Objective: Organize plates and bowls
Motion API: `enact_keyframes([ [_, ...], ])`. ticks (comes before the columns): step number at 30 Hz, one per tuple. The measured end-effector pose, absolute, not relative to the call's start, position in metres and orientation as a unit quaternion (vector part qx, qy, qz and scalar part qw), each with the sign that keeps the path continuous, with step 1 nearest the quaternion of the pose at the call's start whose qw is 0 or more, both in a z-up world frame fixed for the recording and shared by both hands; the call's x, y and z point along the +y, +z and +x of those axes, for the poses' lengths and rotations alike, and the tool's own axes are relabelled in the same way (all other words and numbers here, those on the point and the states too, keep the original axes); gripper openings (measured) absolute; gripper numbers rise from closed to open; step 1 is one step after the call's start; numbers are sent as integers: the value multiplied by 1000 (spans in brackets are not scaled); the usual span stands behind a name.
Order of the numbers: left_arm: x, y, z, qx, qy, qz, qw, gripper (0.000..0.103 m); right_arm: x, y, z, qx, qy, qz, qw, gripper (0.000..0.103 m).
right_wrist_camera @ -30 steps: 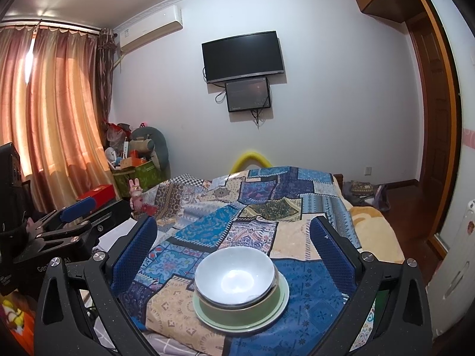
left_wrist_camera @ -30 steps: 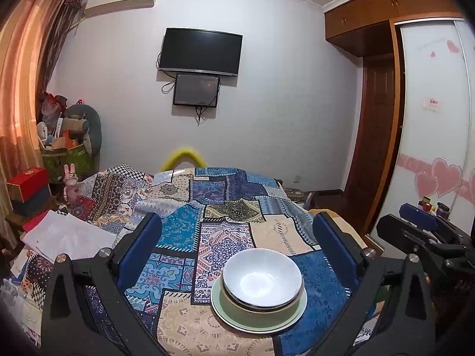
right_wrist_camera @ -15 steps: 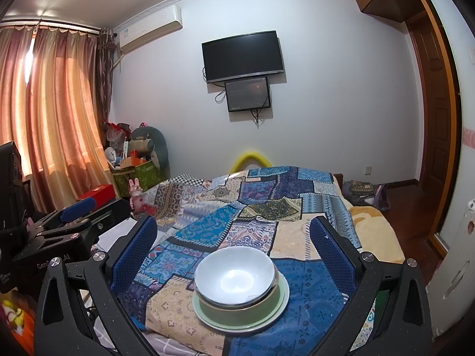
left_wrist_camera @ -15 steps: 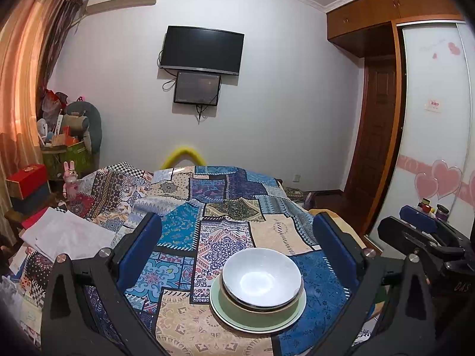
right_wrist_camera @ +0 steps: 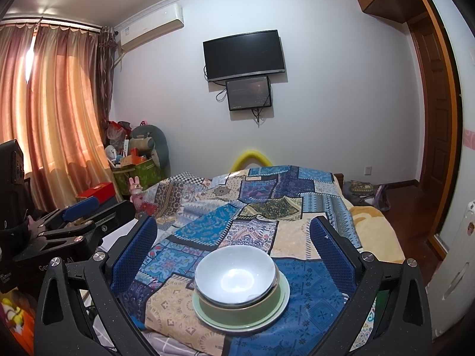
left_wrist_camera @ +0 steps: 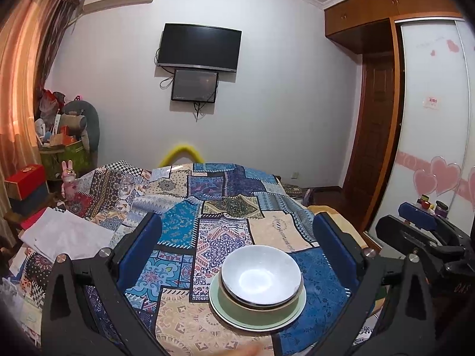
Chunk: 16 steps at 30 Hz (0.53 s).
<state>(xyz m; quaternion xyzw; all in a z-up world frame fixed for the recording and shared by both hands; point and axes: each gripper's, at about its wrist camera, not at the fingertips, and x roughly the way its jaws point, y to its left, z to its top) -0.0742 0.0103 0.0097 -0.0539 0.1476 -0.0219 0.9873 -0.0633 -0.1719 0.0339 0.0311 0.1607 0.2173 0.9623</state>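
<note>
Left wrist view: the white bowl (left_wrist_camera: 261, 273) sits nested in a green bowl (left_wrist_camera: 258, 308) on a pale green plate (left_wrist_camera: 228, 314), near the foot edge of the bed (left_wrist_camera: 207, 231), between and just ahead of the left tool (left_wrist_camera: 237, 237), nearer its right finger. Nothing has shifted since a second ago. The tool is spread wide, empty.

Right wrist view: the same stack lies centred between the fingers of the right tool (right_wrist_camera: 234, 237), unmoved; this tool also gapes wide, touching nothing.

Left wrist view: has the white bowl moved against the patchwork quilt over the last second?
No. The white bowl sits on the same quilt patches, nested in the green bowl.
</note>
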Motion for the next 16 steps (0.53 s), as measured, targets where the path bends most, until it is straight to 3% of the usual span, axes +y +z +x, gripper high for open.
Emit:
enact_keyframes([
  [16, 7, 8, -73, 151, -34, -58, 986, 103, -172, 32, -60, 164, 218, 28, 962, 102],
])
